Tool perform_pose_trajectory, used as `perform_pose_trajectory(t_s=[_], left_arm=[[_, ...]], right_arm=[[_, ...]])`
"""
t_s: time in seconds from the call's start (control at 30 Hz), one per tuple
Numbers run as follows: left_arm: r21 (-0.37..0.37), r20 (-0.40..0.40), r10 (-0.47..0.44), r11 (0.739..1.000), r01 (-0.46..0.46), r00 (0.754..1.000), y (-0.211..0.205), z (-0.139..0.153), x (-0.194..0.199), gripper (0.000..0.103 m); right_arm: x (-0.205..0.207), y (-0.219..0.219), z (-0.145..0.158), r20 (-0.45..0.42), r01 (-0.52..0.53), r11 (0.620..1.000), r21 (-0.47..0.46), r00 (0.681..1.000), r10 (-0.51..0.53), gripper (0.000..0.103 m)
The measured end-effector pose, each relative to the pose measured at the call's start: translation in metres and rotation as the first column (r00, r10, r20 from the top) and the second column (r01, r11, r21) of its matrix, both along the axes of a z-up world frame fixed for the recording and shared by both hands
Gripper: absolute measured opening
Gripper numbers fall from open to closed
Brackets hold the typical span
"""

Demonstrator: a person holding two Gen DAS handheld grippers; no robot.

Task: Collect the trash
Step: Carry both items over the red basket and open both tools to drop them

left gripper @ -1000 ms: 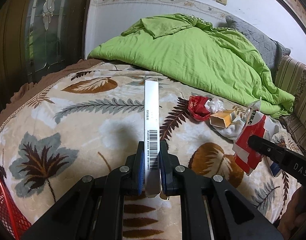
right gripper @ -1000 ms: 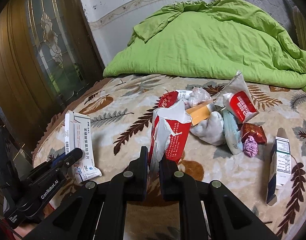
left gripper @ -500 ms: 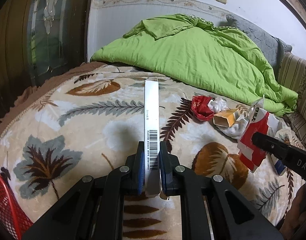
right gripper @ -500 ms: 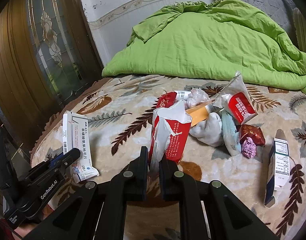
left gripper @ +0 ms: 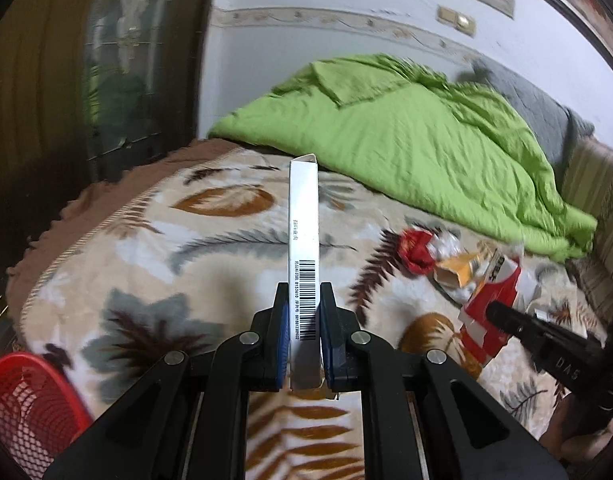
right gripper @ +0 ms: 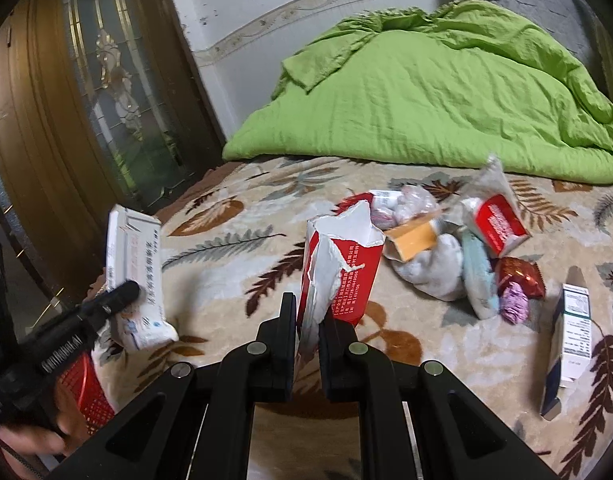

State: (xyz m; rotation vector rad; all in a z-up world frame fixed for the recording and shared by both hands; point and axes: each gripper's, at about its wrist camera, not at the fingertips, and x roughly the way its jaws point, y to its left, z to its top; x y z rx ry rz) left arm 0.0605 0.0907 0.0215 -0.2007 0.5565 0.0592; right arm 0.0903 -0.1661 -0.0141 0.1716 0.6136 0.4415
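I have both claws loaded. My left claw (left gripper: 303,322) is clamped on a slim white medicine box (left gripper: 303,240), edge-on with the barcode facing me, and my right claw (right gripper: 307,322) is pinched on the torn edge of a red and white carton (right gripper: 338,268). Compared with a second ago, my left view has swung leftward and tipped: the red mesh basket (left gripper: 24,400) at the bed's edge now fills much more of the lower left corner, and the wall sits higher in view. The white box has not shifted between the pads. I read that as the carry toward the basket being under way, with the drop not yet made. On the right, the carton looks lifted a little off the leaf-patterned blanket (right gripper: 234,248), while the rest of the trash pile (right gripper: 446,248) and a separate small white box (right gripper: 572,340) lie on the bed, so several pickups remain.
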Motion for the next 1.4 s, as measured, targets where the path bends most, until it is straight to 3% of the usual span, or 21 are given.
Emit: perform_pose_trajectory(t_s=[0.23,0.47,0.6,0.83,0.9,0.93,0.97,1.0,1.07,1.17,1.23,1.4], left_arm=[[-0.038,0.03,0.143,0.989,-0.142,0.989,0.078,0.02,-0.045,0.013],[-0.045,-0.046,0.255,0.965,-0.257,0.966,0.138,-0.007,-0.113,0.013],[-0.092,-0.118,0.304,0.944,-0.316,0.945,0.164,-0.034,-0.145,0.013],[-0.094,-0.173,0.381,0.912,-0.4,0.908,0.198,-0.058,-0.177,0.013],[-0.089,-0.176,0.402,0.902,-0.421,0.898,0.204,-0.059,-0.182,0.022],[-0.091,-0.177,0.405,0.901,-0.424,0.897,0.206,-0.059,-0.184,0.037],[-0.087,-0.175,0.416,0.896,-0.435,0.893,0.207,-0.059,-0.187,0.051],[-0.083,-0.163,0.426,0.893,-0.442,0.89,0.207,-0.057,-0.19,0.052],[-0.075,-0.15,0.429,0.893,-0.443,0.89,0.207,-0.054,-0.19,0.054],[-0.099,-0.136,0.414,0.898,-0.429,0.9,0.203,-0.049,-0.185,0.055],[-0.102,-0.129,0.402,0.904,-0.415,0.906,0.194,-0.047,-0.178,0.055],[-0.067,-0.133,0.3,0.948,-0.311,0.945,0.158,-0.042,-0.143,0.056]], right_arm=[[-0.01,0.051,0.025,0.04,-0.138,0.99,-0.03,0.989,0.139,0.011],[-0.025,0.132,0.038,0.024,-0.377,0.921,-0.094,0.924,0.381,0.01],[-0.051,0.186,0.035,0.002,-0.533,0.837,-0.122,0.843,0.538,0.01],[-0.09,0.268,0.031,-0.057,-0.723,0.676,-0.142,0.688,0.723,0.011],[-0.098,0.289,0.025,-0.101,-0.772,0.625,-0.117,0.635,0.766,0.011],[-0.099,0.299,0.021,-0.127,-0.794,0.599,-0.105,0.609,0.783,0.012],[-0.1,0.31,0.013,-0.167,-0.813,0.574,-0.099,0.582,0.796,0.02],[-0.1,0.315,0.009,-0.179,-0.815,0.57,-0.102,0.579,0.796,0.032],[-0.1,0.315,0.006,-0.173,-0.81,0.579,-0.095,0.586,0.791,0.042],[-0.095,0.302,0.009,-0.152,-0.799,0.599,-0.061,0.6,0.785,0.044],[-0.087,0.285,0.016,-0.138,-0.77,0.636,-0.045,0.635,0.76,0.044],[-0.063,0.218,0.031,-0.077,-0.657,0.754,-0.007,0.752,0.654,0.045]])
